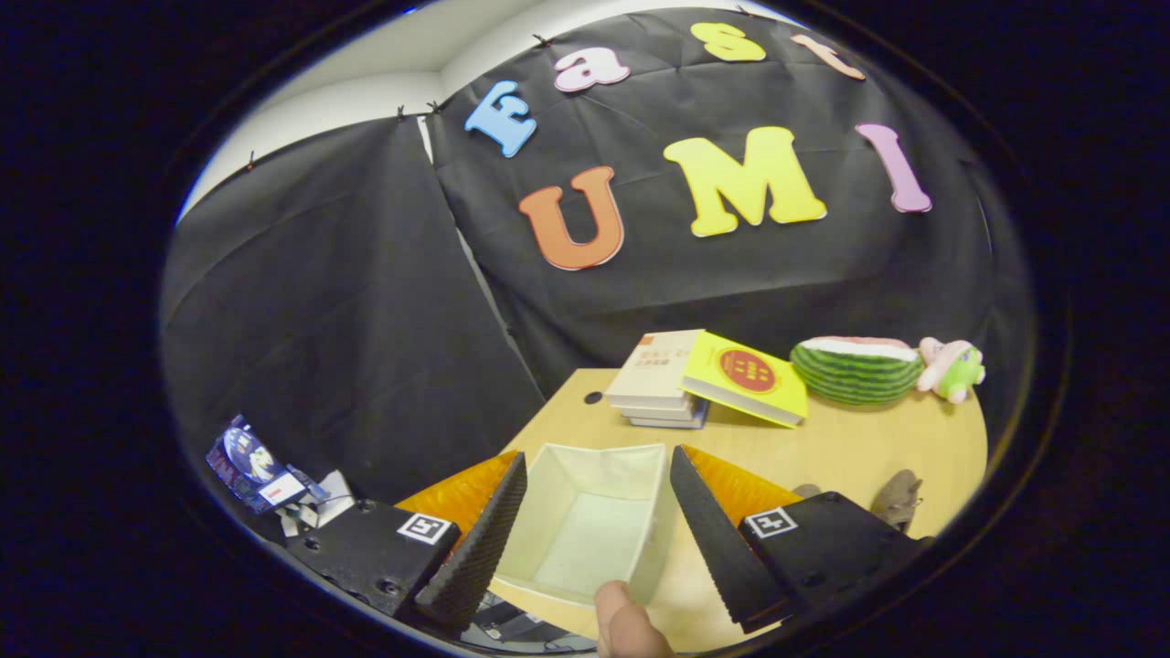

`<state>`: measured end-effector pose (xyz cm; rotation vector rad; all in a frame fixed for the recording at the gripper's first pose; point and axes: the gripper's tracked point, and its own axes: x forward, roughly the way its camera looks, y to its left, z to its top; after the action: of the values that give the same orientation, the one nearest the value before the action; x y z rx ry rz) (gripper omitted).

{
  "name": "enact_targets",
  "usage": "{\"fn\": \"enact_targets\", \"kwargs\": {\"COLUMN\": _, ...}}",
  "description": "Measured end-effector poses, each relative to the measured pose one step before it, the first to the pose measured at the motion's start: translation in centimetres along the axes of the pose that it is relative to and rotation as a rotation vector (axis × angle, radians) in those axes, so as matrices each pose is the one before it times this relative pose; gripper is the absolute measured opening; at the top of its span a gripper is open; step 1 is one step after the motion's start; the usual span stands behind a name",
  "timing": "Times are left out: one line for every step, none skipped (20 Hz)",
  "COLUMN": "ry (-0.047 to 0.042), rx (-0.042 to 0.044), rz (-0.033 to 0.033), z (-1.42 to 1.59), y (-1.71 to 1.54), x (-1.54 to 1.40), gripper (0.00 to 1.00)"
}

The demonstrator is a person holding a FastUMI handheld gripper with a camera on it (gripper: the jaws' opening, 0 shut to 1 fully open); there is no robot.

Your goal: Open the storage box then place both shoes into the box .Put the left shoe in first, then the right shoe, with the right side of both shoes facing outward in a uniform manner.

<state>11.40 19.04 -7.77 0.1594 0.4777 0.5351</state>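
Gripper view shows us the storage box point(585, 521) lying directly between our two fingers and just ahead of them, already open, its pale fabric interior bare. Our gripper point(585, 539) is spread wide and holds nothing; one finger point(480, 544) flanks the box's left wall and the other finger point(717, 539) its right wall, and neither seems to touch it. The box's long axis runs roughly away from us, in line with the fingers, toward the stack of books point(660, 384) farther along the wooden table point(868, 448).

A fingertip point(626, 626) of a person's hand rests at the box's near rim, between our fingers, apparently steadying it.

A brownish shape point(898, 498) sits on the table beyond our right finger, partly hidden by the gripper body; we judge it may be one of the shoes, but too little shows to tell which, or how it is turned. If so, the shoes lie to the right of the gripper, and the coming move is a swing that way and not forward.

On writing: the yellow book point(745, 375) leaning on the stack carries a red round emblem, and the top book has a printed title, both too small to read. Farther right lie a watermelon toy point(855, 370) and a plush toy point(952, 368).
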Motion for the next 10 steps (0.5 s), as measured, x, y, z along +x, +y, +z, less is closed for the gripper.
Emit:
{"fn": "enact_targets", "kwargs": {"ry": 0.01360, "rx": -0.00444, "rz": -0.01904, "z": -0.766, "y": -1.371, "x": -0.268, "gripper": 1.00}}
{"fn": "enact_targets", "kwargs": {"ry": 0.02126, "rx": -0.00086, "rz": -0.01401, "z": -0.925, "y": -1.329, "x": -0.276, "gripper": 1.00}}
{"fn": "enact_targets", "kwargs": {"ry": 0.02060, "rx": 0.00368, "rz": -0.01302, "z": -0.772, "y": -1.244, "x": -0.138, "gripper": 1.00}}
{"fn": "enact_targets", "kwargs": {"ry": 0.02153, "rx": 0.00413, "rz": -0.02005, "z": -0.847, "y": -1.381, "x": -0.045, "gripper": 1.00}}
{"fn": "enact_targets", "kwargs": {"ry": 0.01507, "rx": 0.00314, "rz": -0.02141, "z": -0.742, "y": -1.365, "x": -0.028, "gripper": 1.00}}
{"fn": "enact_targets", "kwargs": {"ry": 0.01325, "rx": 0.00063, "rz": -0.02496, "z": -0.647, "y": -1.358, "x": 0.084, "gripper": 1.00}}
{"fn": "enact_targets", "kwargs": {"ry": 0.01557, "rx": 0.00134, "rz": -0.03088, "z": -0.752, "y": -1.391, "x": 0.239, "gripper": 1.00}}
{"fn": "enact_targets", "kwargs": {"ry": 0.01600, "rx": 0.00532, "rz": -0.02744, "z": -0.768, "y": -1.189, "x": 0.190, "gripper": 1.00}}
{"fn": "enact_targets", "kwargs": {"ry": 0.01402, "rx": 0.00643, "rz": -0.01471, "z": -0.608, "y": -0.710, "x": 0.327, "gripper": 1.00}}
{"fn": "enact_targets", "kwargs": {"ry": 0.01873, "rx": 0.00436, "rz": -0.01888, "z": -0.716, "y": -0.748, "x": 0.375, "gripper": 1.00}}
